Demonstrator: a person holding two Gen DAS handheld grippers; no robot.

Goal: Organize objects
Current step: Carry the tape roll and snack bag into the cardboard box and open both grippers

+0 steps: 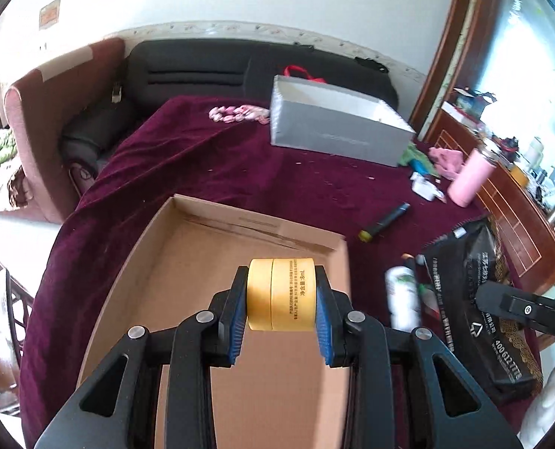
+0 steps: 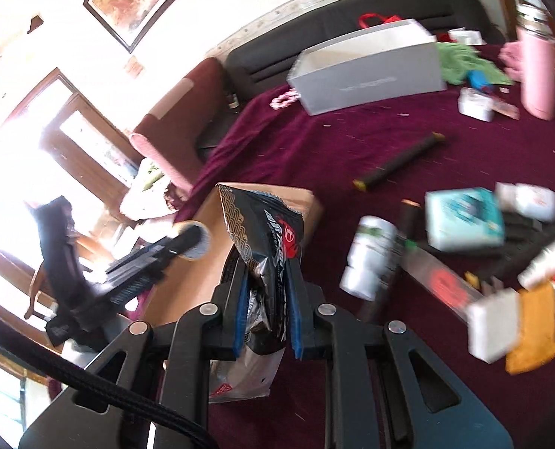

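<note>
My left gripper [image 1: 281, 299] is shut on a small yellow round jar [image 1: 281, 293] and holds it above the open brown cardboard box [image 1: 157, 262], which lies on the maroon cloth. My right gripper [image 2: 266, 299] is shut on a black printed snack bag [image 2: 266, 239] and holds it upright, just right of the cardboard box [image 2: 311, 202]. In the right wrist view the left gripper [image 2: 191, 241] with the jar shows over the box. In the left wrist view the black bag [image 1: 475, 299] and part of the right gripper [image 1: 520, 308] show at the right.
A grey open box [image 1: 337, 127] stands at the far side. A pink bottle [image 1: 472, 176], a black tube with yellow cap [image 1: 386, 220], a white bottle [image 2: 371, 254], a teal box [image 2: 464, 220] and several small packets lie on the cloth to the right. A black sofa [image 1: 202, 71] stands behind.
</note>
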